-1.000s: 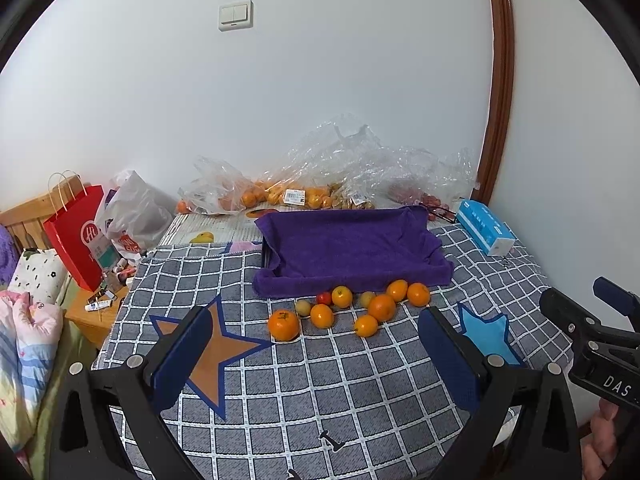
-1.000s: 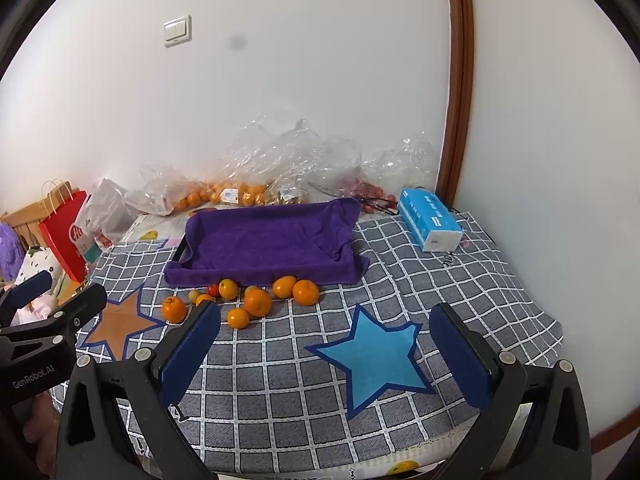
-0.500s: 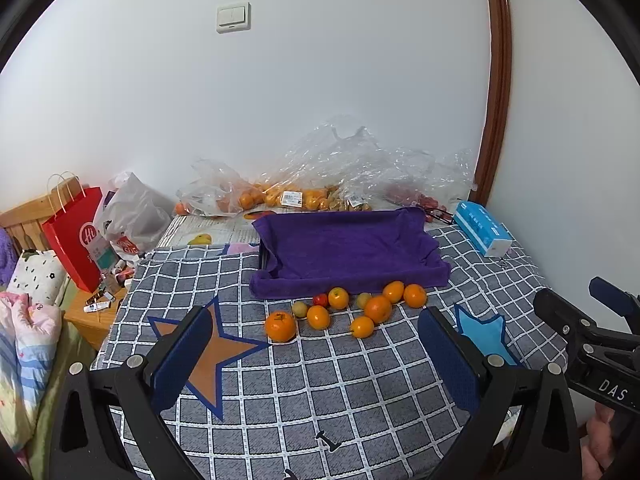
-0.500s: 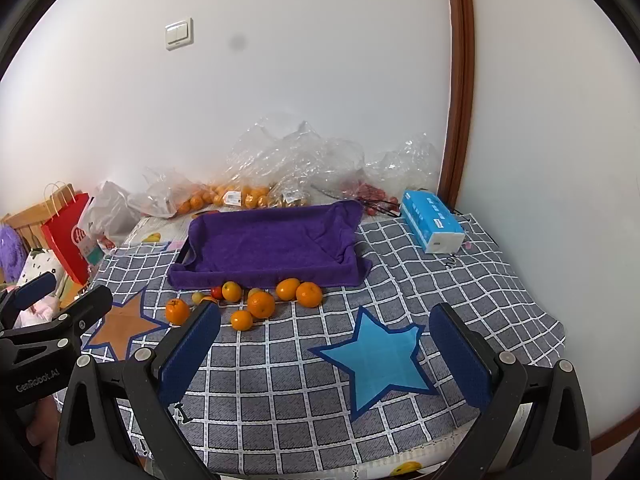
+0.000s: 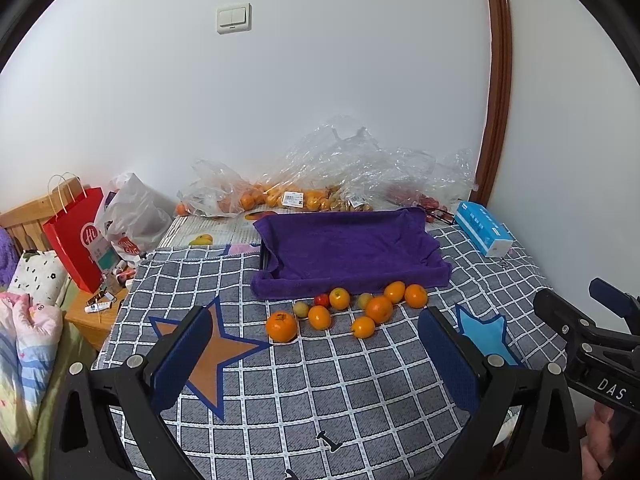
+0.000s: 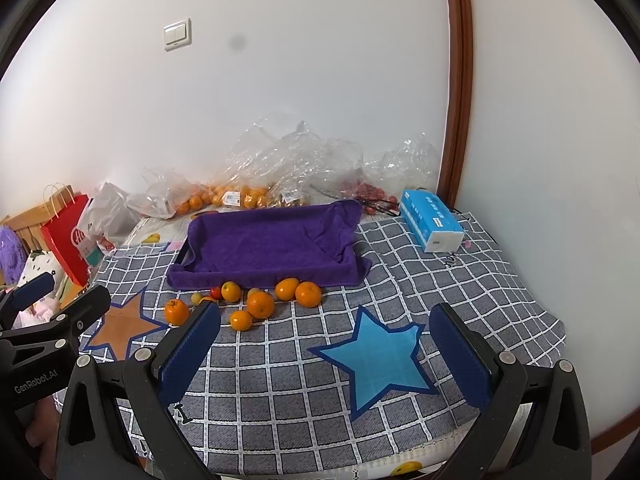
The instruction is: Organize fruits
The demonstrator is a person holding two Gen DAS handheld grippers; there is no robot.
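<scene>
Two blue-padded fingers of the left tool (image 5: 316, 354) stand wide apart in the left wrist view, gripping nothing, above a grey checked cloth (image 5: 320, 392) with an orange star (image 5: 208, 356) under the left finger. Ahead of it a loose cluster of fruits (image 5: 348, 308) lies on the cloth, just in front of the tray draped in a purple towel (image 5: 348, 248); the largest orange (image 5: 281, 326) sits at the cluster's left end, a small red fruit (image 5: 321, 300) near the towel's edge. Behind the tray, clear plastic bags (image 5: 320, 184) with more oranges lie against the wall, and a blue tissue box (image 5: 483, 233) lies to the right. The right tool (image 5: 580, 320) shows at the right edge, a hand partly visible below it. In the right wrist view the right tool (image 6: 326, 354) is likewise spread wide and empty, above a blue star (image 6: 376, 364) on the cloth. The fruits (image 6: 256, 304) lie ahead and to the left, along the front edge of the purple towel (image 6: 268, 244), whose tray holds none. The left tool (image 6: 44, 312) appears at the left edge, and a red paper bag (image 6: 68, 236) stands beyond it.
</scene>
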